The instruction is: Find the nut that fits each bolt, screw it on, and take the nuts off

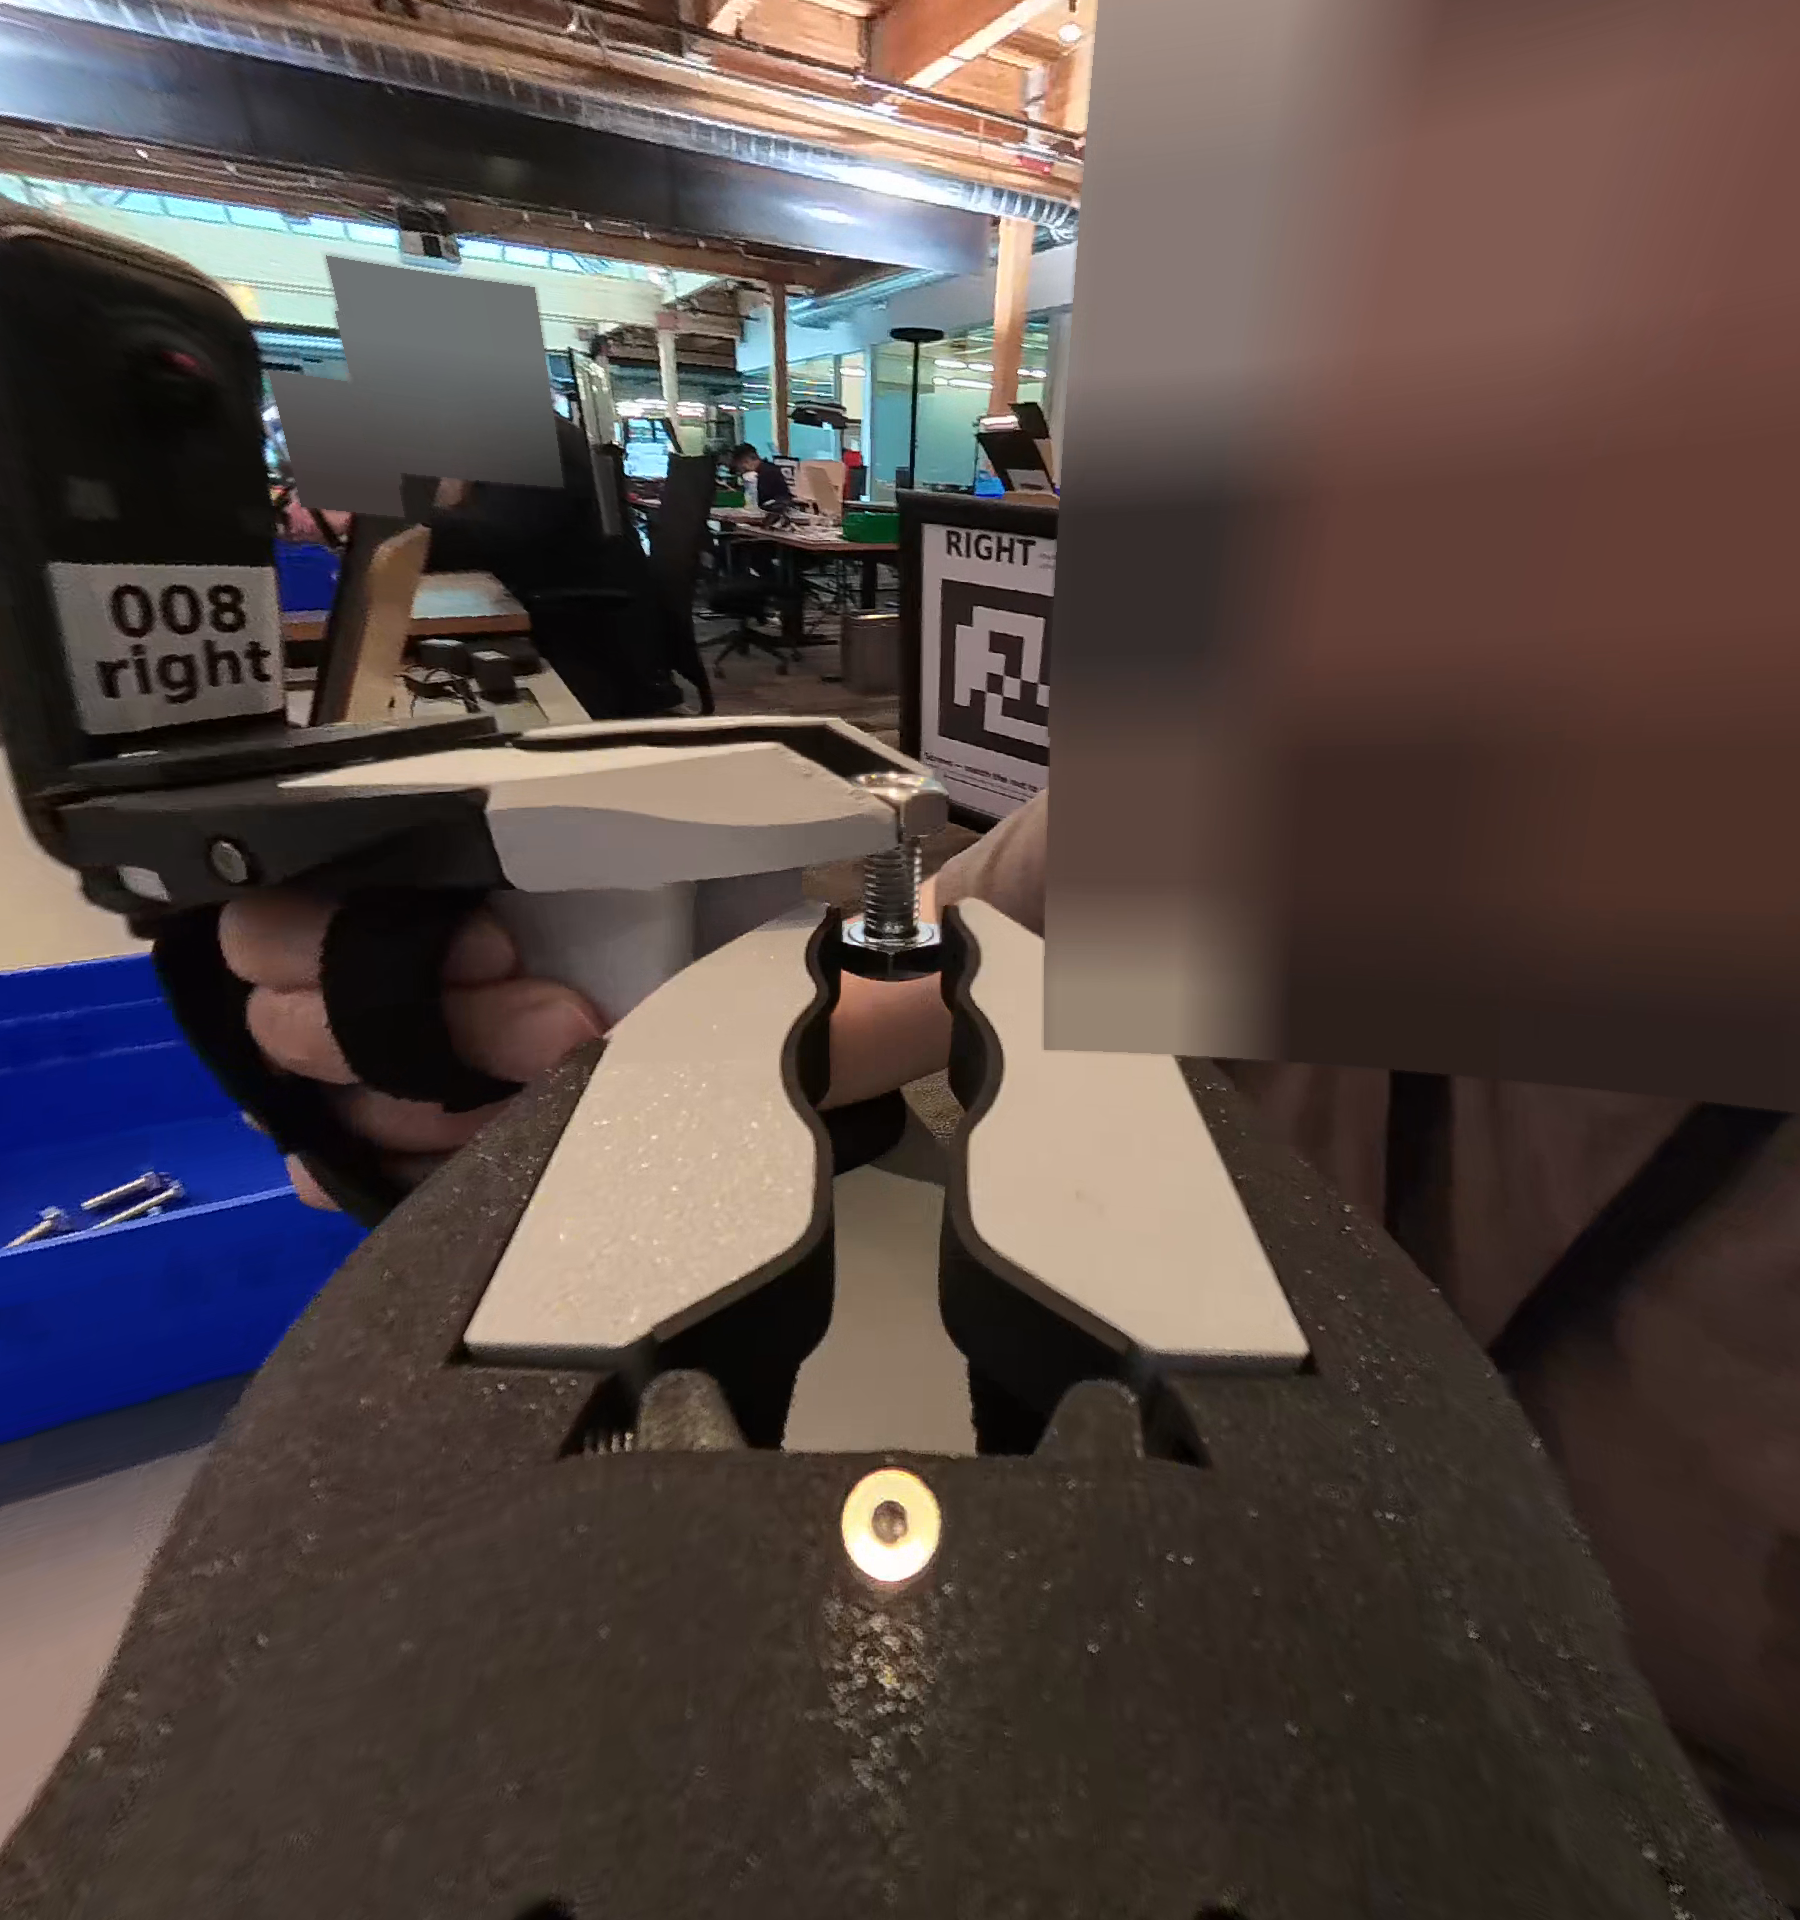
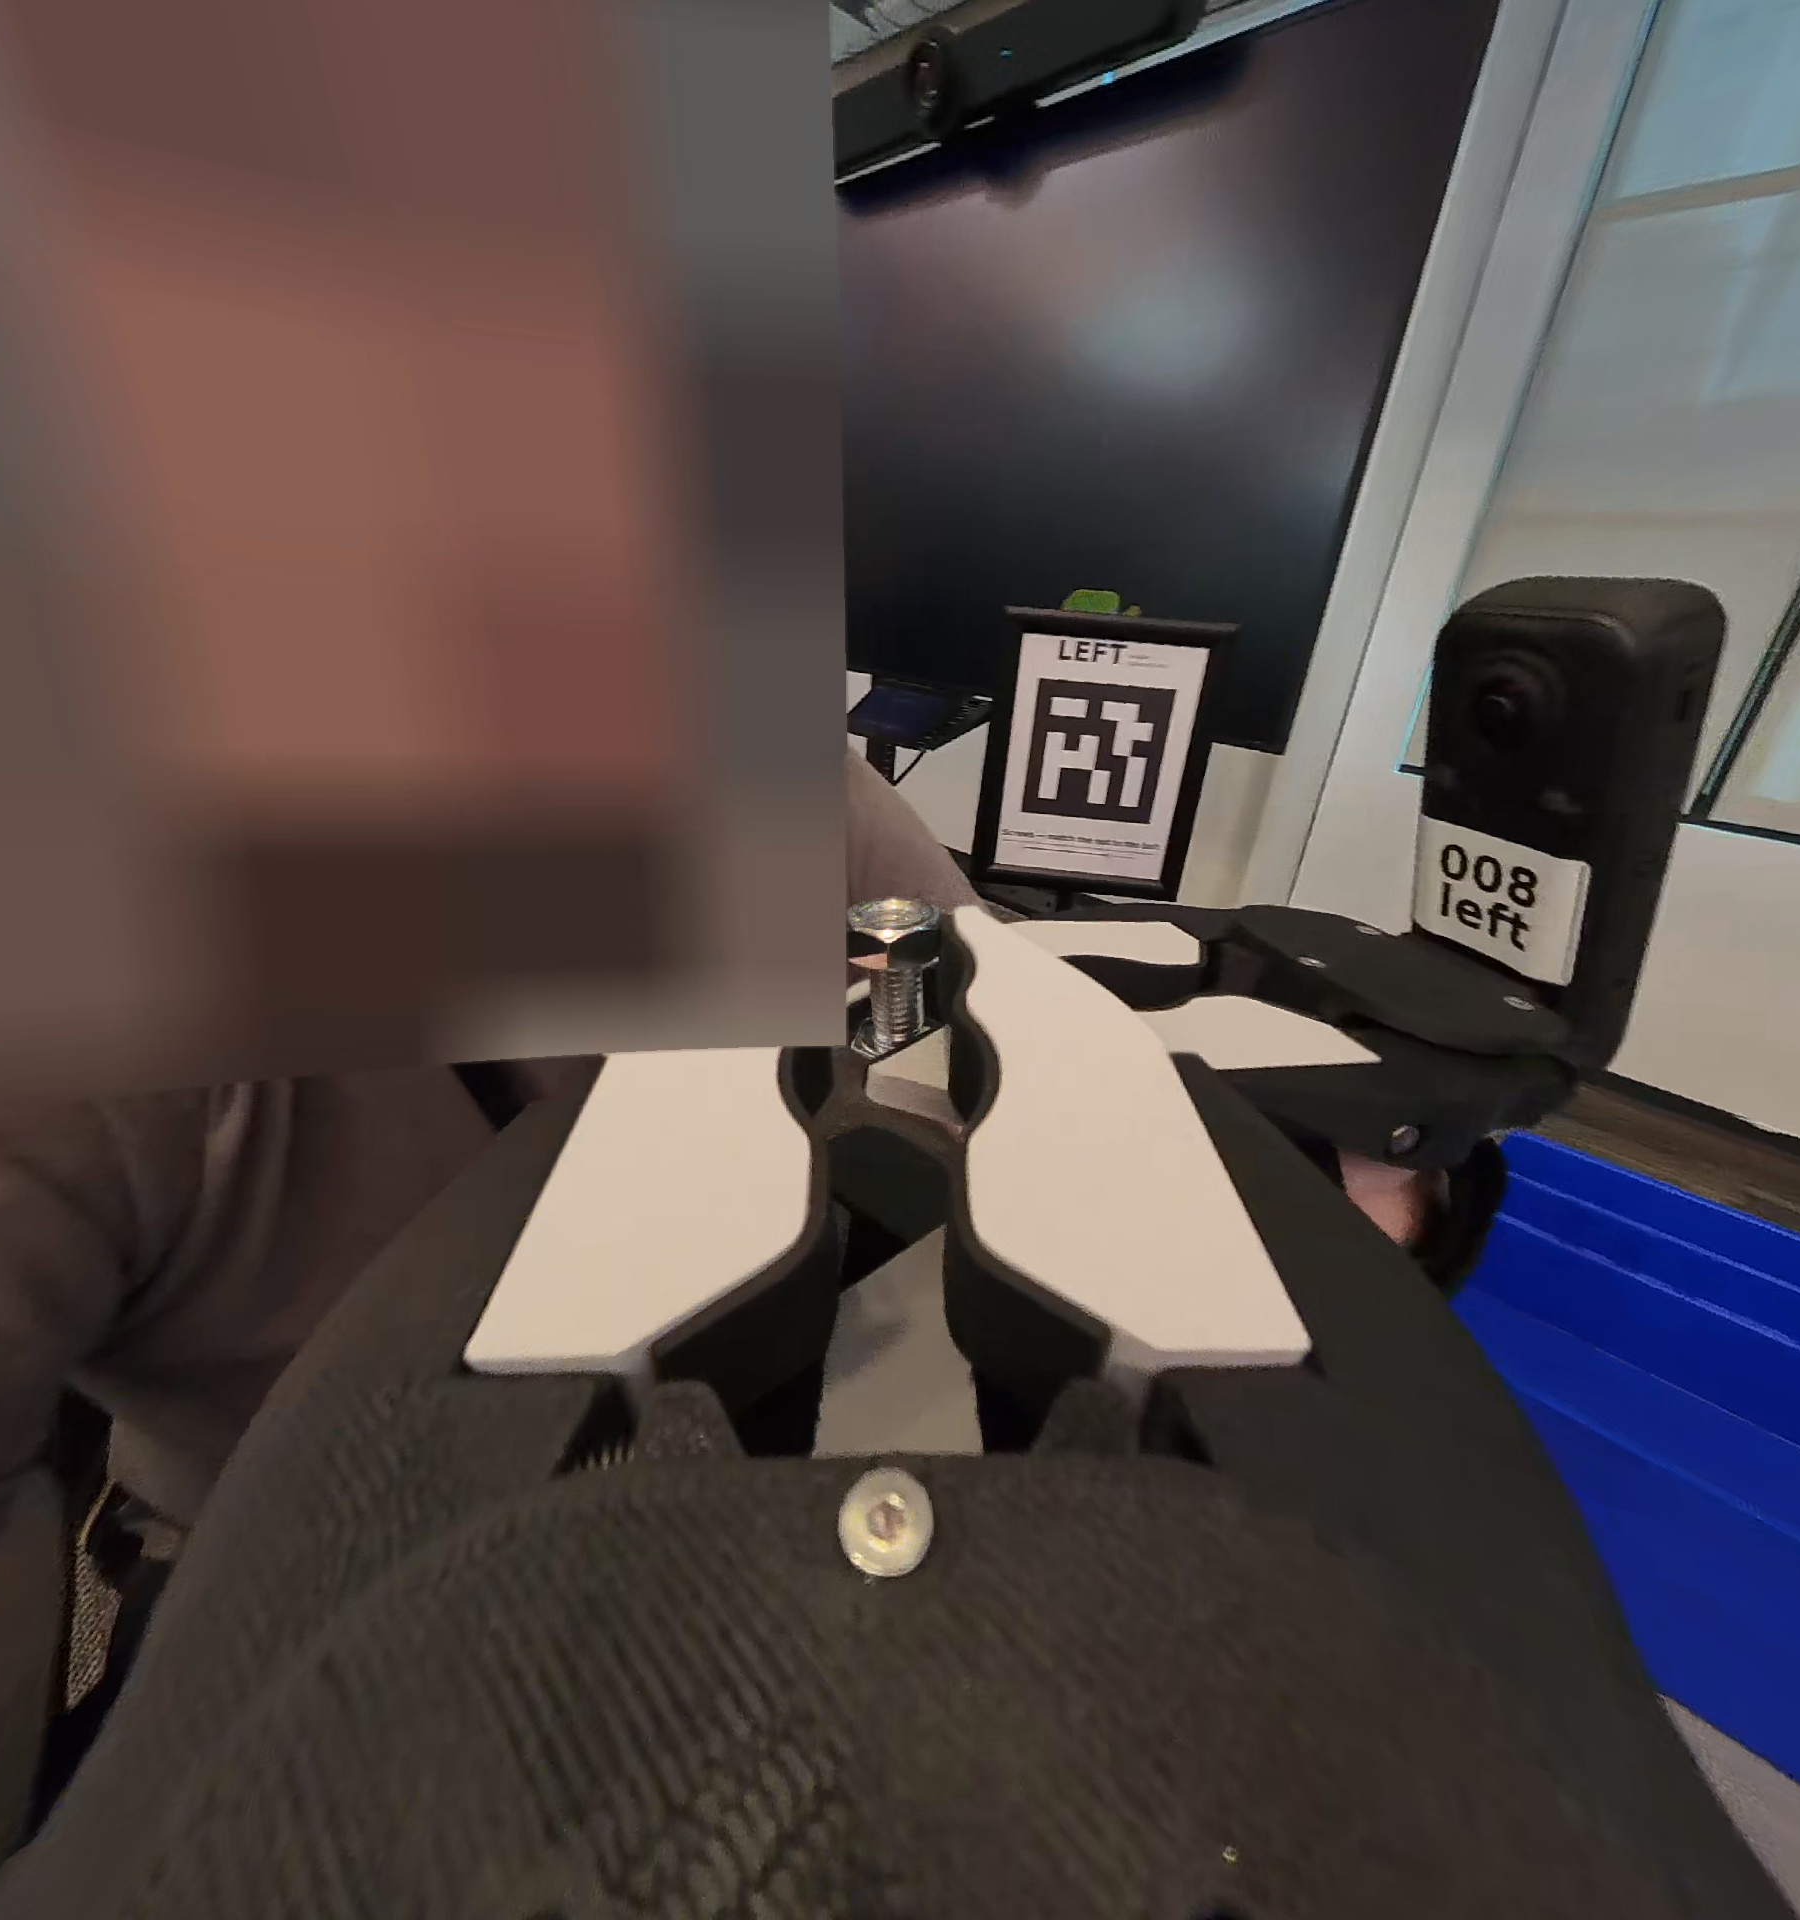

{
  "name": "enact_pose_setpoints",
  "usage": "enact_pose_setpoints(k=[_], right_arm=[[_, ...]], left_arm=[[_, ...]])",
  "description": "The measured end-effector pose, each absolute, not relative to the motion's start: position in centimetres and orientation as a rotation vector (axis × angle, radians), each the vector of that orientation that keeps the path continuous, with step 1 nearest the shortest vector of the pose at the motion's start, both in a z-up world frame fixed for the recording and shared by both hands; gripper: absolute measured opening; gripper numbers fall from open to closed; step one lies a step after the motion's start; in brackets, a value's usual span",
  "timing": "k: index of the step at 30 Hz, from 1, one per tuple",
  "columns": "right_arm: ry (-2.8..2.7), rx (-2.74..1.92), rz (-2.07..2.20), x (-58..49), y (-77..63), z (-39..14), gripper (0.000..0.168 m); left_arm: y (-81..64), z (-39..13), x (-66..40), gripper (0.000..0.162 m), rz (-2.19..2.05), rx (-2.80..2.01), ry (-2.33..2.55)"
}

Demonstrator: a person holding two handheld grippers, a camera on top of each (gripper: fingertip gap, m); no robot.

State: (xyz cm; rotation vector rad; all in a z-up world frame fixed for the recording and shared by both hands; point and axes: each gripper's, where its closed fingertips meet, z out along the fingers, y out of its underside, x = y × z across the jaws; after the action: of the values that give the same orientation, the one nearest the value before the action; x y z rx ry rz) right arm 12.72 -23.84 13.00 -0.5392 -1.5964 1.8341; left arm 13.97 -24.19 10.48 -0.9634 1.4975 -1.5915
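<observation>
Holding bolt (image 1: pixel 901 831) head-up by its head w/ right gripper (image 1: pixel 891 805), jaws clamped on it, left gripper (image 1: pixel 891 951) pinching nut (image 1: pixel 888 938) low on the thread, so apparently mid-screwing, w/ more bolts (image 1: pixel 111 1205) waiting in blue bin (image 1: pixel 96 1340).

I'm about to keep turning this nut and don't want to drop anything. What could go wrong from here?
1. The left gripper grips the nut only at its tips; it could slip out.
2. The right gripper pinches just the head of the bolt, so the bolt may tilt and cross-thread.
3. A dropped part might miss the blue bin.
</observation>
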Motion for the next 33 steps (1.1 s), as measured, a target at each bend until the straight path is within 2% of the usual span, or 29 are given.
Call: enact_pose_setpoints(k=[9,23,33], right_arm=[[-1.567,-0.539,1.816,12.7,-23.5,13.2,0.019],[-1.525,-0.468,1.866,12.5,-24.2,13.6,0.019],[-1.518,-0.486,1.823,12.4,-23.9,13.7,0.019]], left_arm=[[-23.7,10.7,14.0,0.018,-1.515,-0.948,1.466],[-24.7,11.3,13.4,0.018,-1.775,-0.944,1.466],[-24.3,11.4,13.5,0.018,-1.728,-0.947,1.450]])
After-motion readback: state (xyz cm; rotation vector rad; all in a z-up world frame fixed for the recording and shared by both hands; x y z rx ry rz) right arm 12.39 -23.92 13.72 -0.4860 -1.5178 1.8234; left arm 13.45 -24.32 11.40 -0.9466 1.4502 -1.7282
